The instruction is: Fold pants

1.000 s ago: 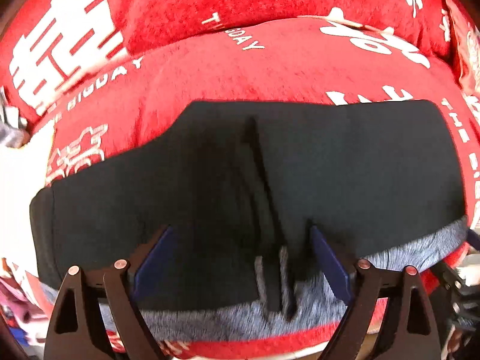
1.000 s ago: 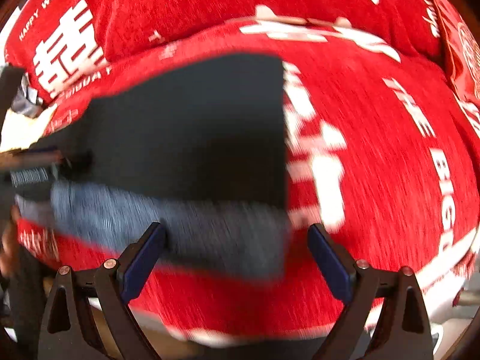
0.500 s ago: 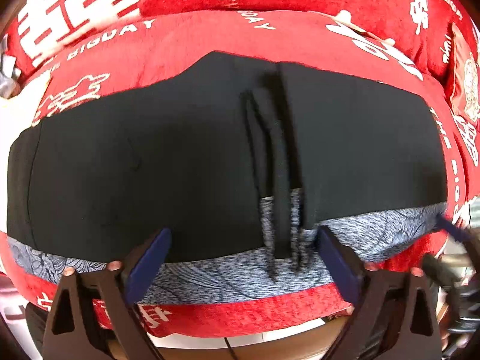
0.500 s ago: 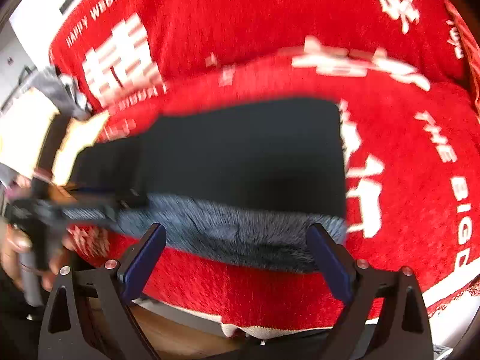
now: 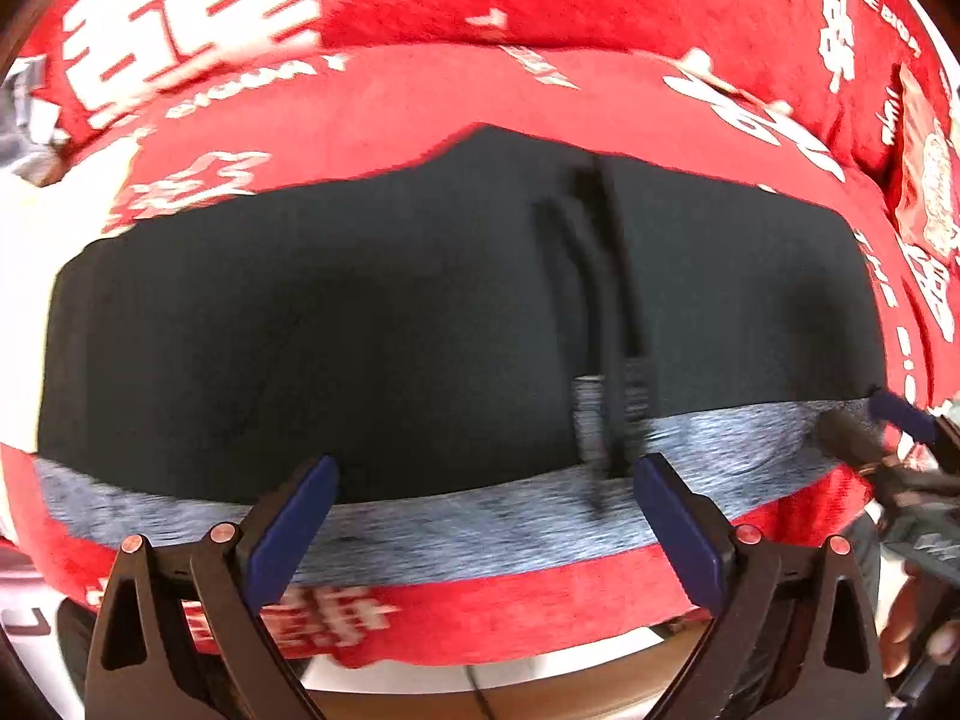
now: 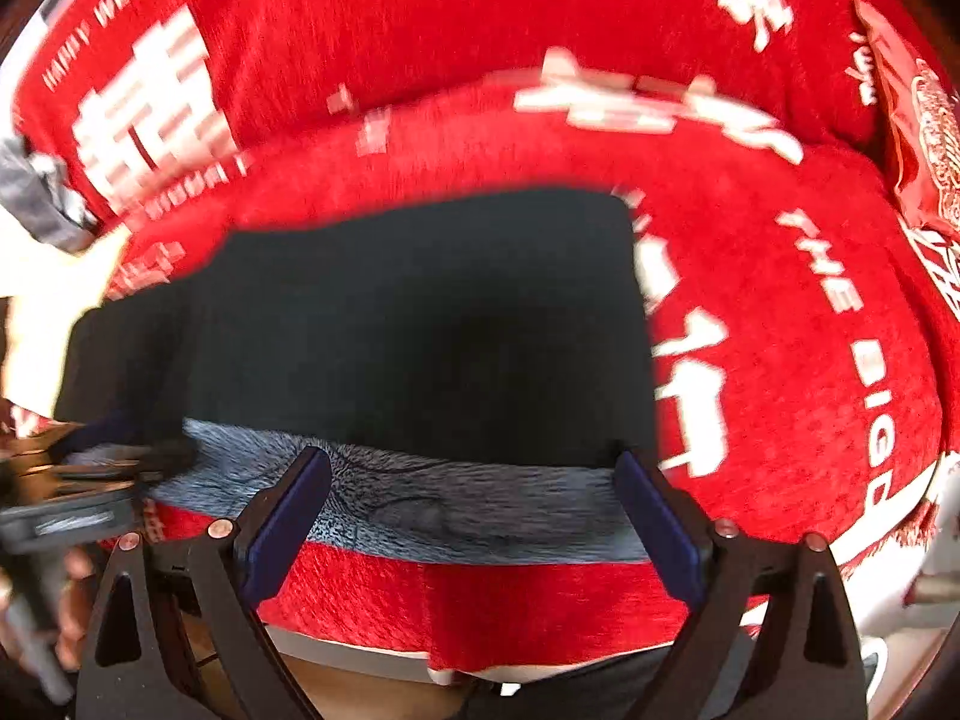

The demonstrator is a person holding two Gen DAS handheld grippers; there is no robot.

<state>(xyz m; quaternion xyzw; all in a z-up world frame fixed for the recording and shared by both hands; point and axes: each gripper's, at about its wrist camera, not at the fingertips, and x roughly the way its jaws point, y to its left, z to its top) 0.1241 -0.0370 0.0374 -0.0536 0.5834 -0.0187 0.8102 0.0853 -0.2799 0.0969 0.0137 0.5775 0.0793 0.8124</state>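
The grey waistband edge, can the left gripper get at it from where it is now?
Probably yes. The left gripper is open right above the grey waistband of the pants, with nothing between them.

Matt black cloth pants (image 5: pixel 372 324) on fuzzy red blanket (image 5: pixel 480 90)

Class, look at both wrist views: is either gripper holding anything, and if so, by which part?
Nothing is held. The left gripper and right gripper both stand open above the black pants with grey lining, pads clear of the cloth.
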